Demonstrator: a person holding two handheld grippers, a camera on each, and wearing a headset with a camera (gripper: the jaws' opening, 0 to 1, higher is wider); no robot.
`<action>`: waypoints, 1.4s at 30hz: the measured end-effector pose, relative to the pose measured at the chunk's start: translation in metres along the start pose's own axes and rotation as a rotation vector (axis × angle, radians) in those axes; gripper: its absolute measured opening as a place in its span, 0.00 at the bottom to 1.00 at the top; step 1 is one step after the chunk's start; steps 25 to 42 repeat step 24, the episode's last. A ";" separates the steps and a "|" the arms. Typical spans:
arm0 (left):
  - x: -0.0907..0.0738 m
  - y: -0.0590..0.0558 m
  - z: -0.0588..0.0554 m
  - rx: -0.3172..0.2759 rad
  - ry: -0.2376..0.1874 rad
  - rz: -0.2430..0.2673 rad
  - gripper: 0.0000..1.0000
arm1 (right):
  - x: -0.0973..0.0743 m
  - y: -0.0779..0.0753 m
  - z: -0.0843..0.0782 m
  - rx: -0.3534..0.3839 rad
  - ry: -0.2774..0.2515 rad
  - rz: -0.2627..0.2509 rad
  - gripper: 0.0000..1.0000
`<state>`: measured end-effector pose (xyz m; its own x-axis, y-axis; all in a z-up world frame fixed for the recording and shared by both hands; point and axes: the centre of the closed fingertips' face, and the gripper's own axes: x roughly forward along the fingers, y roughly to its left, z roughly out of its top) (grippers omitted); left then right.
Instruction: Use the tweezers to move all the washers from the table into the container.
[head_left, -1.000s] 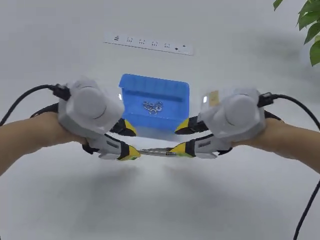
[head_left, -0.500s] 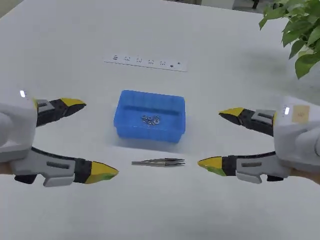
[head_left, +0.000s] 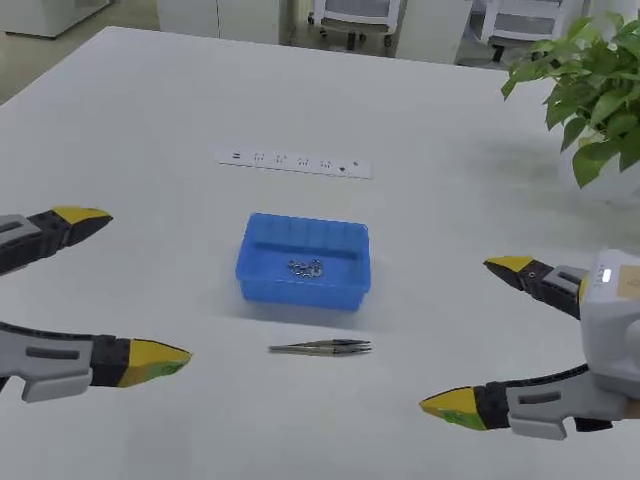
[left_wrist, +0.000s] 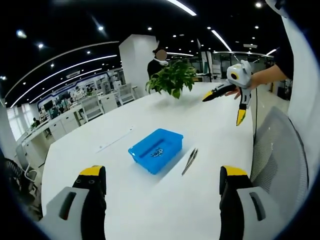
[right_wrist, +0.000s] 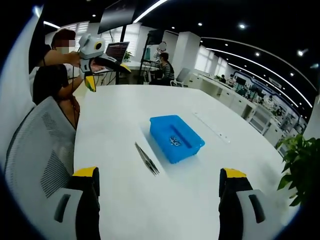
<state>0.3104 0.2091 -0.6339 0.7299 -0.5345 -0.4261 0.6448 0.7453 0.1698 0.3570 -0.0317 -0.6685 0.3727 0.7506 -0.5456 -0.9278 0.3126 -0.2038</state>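
Washers (head_left: 304, 267) sit clustered inside the blue container (head_left: 303, 290); tweezers (head_left: 320, 347) lie on the table (head_left: 150, 120) just in front of it; left gripper (head_left: 140, 288) and right gripper (head_left: 460, 335) gape wide and empty, well off either side; task probably finished, though strays would be hard to spot.

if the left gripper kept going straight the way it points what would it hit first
Probably the blue container, which sits between the jaws of the left gripper, just below centre in its own view. The tweezers lie toward one jaw. Its height above the table is unclear, so it might pass over.
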 end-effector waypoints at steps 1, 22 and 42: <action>0.000 0.000 0.000 0.000 0.001 0.000 1.00 | -0.001 0.000 0.001 0.000 -0.003 0.001 1.00; 0.002 -0.031 -0.015 -0.032 0.031 -0.067 1.00 | -0.006 0.014 0.005 0.001 0.006 0.025 1.00; 0.003 -0.032 -0.015 -0.037 0.028 -0.066 1.00 | -0.006 0.015 0.006 0.004 0.004 0.029 1.00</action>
